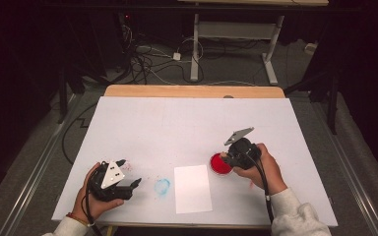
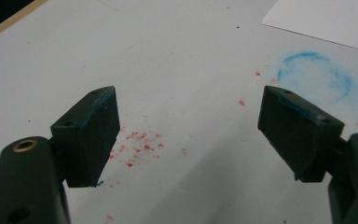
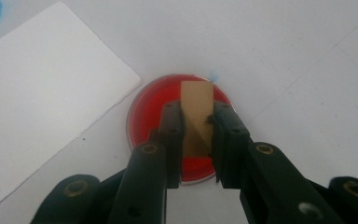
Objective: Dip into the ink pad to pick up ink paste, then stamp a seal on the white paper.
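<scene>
While held low over the near left of the white counter (image 1: pixel 187 118), left hand-held gripper (image 1: pixel 128 173) with jaws spread wide and nothing between them. Seen through its own view: bare white surface between the two black pads (image 2: pixel 91 135), a scatter of small red specks (image 2: pixel 137 144) below, and a smudged blue ring (image 2: pixel 314 74) just past the right pad. Blue smears along the pad edges.

Over at the right, right hand-held gripper (image 3: pixel 198 126) clamped on a small tan wooden block (image 3: pixel 196 109), gripped from both sides, upper part of the block standing clear above the jaw tips. Directly beneath, a round shallow dish of red paint (image 3: pixel 151 112), resting on the counter; cannot tell whether the block's lower end touches the red. Just beside the dish, on its left in the high view, a white paper sheet (image 1: pixel 192 188) lying flat, between the dish and the blue ring. Faint blue fleck beyond the dish's far rim.
</scene>
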Motion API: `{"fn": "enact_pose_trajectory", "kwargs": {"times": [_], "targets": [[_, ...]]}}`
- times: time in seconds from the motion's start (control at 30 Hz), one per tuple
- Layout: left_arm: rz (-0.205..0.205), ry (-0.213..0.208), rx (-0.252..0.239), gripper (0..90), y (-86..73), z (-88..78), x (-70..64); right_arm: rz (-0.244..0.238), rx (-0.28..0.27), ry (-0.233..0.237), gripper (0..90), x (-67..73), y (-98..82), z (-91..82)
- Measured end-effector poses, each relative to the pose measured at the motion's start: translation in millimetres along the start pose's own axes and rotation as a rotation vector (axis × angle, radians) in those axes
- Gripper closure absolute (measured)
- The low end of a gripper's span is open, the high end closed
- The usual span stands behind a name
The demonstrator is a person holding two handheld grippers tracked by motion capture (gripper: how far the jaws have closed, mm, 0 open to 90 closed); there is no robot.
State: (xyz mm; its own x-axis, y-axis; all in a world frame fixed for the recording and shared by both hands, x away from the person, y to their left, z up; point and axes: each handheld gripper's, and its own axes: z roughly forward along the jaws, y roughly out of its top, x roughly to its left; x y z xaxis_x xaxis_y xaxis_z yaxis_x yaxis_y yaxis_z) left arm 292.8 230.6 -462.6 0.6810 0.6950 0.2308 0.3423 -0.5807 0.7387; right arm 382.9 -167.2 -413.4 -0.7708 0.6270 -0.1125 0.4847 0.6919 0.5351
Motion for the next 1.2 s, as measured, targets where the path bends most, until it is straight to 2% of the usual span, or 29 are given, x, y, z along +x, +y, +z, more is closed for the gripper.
{"fn": "enact_pose_trajectory", "kwargs": {"times": [0.43,0.47,0.57,0.6,0.63,0.83,1.17,1.2], "targets": [[0.004,0.005,-0.019,19.8,-0.2,-0.7,2.5,0.003,-0.035,-0.011,75.9,-2.2,-0.6,-16.0],[-0.008,0.001,-0.016,19.8,-0.7,-1.2,2.0,-0.001,-0.038,-0.013,75.9,-2.4,-0.5,-17.5],[0.006,0.007,-0.027,19.8,-0.5,-2.6,1.6,0.000,-0.047,-0.011,76.0,-2.9,-0.9,-22.7],[-0.005,-0.002,-0.021,19.8,-0.8,-3.3,0.4,-0.006,-0.051,-0.013,75.9,-3.4,-1.0,-24.5],[0.009,0.003,-0.027,19.8,-0.7,-3.4,0.7,-0.004,-0.058,-0.017,76.0,-3.6,-1.3,-26.4],[0.008,0.002,-0.026,19.8,-1.0,-3.9,0.4,0.000,-0.094,-0.026,76.0,-4.9,-0.3,-40.6],[0.010,0.006,-0.019,19.8,-2.1,-4.1,0.0,-0.007,-0.134,-0.014,76.0,-0.6,4.8,-51.9],[0.015,0.006,-0.017,19.8,-1.7,-3.7,-0.4,-0.019,-0.138,-0.014,75.9,-0.2,4.7,-52.5]]}}
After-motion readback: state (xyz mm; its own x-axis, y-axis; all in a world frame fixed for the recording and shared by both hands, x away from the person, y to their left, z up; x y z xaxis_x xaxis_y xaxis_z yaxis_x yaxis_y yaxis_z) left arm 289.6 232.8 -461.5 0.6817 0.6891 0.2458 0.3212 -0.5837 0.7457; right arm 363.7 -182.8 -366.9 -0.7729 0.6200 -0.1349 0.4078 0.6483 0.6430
